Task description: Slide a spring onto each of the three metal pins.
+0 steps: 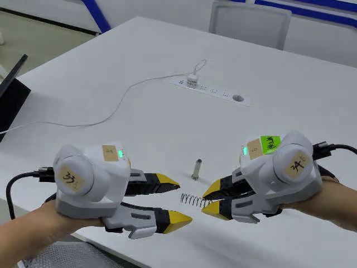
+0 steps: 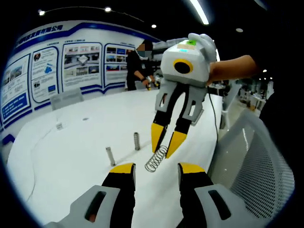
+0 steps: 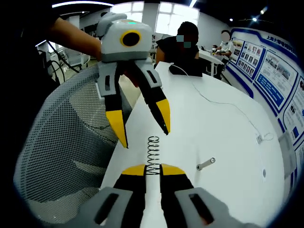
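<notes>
A small coil spring (image 1: 192,200) is held level just above the white table (image 1: 167,111), with my right gripper (image 1: 204,204) shut on one end of it. Facing it, my left gripper (image 1: 183,201) stands open, its yellow tips on either side of the spring's free end without touching it. One short metal pin (image 1: 196,168) stands upright just beyond the spring. In the left gripper view, two pins (image 2: 110,156) (image 2: 137,141) stand to the left of the spring (image 2: 156,158). The right gripper view has the spring (image 3: 152,156) between its own jaws and one pin (image 3: 205,164) to the right.
A white power strip (image 1: 212,89) with a plugged-in cable (image 1: 111,111) lies further back on the table. A grey chair (image 1: 251,22) stands at the far edge, a dark object (image 1: 11,95) at the left. A mesh chair (image 3: 71,137) is near the front edge. People stand in the background.
</notes>
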`<state>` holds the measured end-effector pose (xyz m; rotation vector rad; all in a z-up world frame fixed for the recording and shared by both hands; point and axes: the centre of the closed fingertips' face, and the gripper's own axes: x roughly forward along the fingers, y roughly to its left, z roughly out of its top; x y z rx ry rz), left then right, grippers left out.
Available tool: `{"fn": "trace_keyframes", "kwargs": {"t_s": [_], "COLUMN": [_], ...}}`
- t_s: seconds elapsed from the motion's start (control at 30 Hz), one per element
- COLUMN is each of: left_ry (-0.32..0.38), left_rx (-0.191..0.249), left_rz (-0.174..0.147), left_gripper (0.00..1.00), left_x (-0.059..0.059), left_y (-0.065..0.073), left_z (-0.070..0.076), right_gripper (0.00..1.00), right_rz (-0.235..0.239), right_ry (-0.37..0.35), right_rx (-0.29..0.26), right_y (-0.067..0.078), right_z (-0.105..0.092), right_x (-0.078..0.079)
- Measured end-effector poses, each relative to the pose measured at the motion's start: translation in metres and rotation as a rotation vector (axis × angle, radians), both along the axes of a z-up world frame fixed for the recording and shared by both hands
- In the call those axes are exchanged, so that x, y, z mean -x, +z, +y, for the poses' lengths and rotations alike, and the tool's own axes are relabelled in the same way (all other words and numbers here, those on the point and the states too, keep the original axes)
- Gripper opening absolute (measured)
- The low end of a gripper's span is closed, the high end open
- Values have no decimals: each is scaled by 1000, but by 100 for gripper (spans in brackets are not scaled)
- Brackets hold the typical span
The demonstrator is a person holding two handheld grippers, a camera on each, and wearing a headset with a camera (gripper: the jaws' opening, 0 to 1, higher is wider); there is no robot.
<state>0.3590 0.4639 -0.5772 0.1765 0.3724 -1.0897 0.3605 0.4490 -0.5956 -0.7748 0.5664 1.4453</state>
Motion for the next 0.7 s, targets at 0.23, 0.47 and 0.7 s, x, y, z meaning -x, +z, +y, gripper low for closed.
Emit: {"fn": "trace_keyframes", "kwargs": {"t_s": [0.23, 0.47, 0.7], "left_ry": [-22, -29, -47], "left_rx": [-3, -13, -18], "left_rz": [0, -7, 9], "left_gripper": [27, 18, 16], "left_x": [4, 5, 8], "left_y": [0, -1, -4], "left_z": [-1, -1, -3], "right_gripper": [11, 11, 11], "right_rz": [7, 1, 0], "right_ry": [28, 55, 92], "right_rx": [-12, -10, -9], "right_y": [-1, 1, 3], "right_z": [9, 13, 14], "right_x": [9, 11, 16]}}
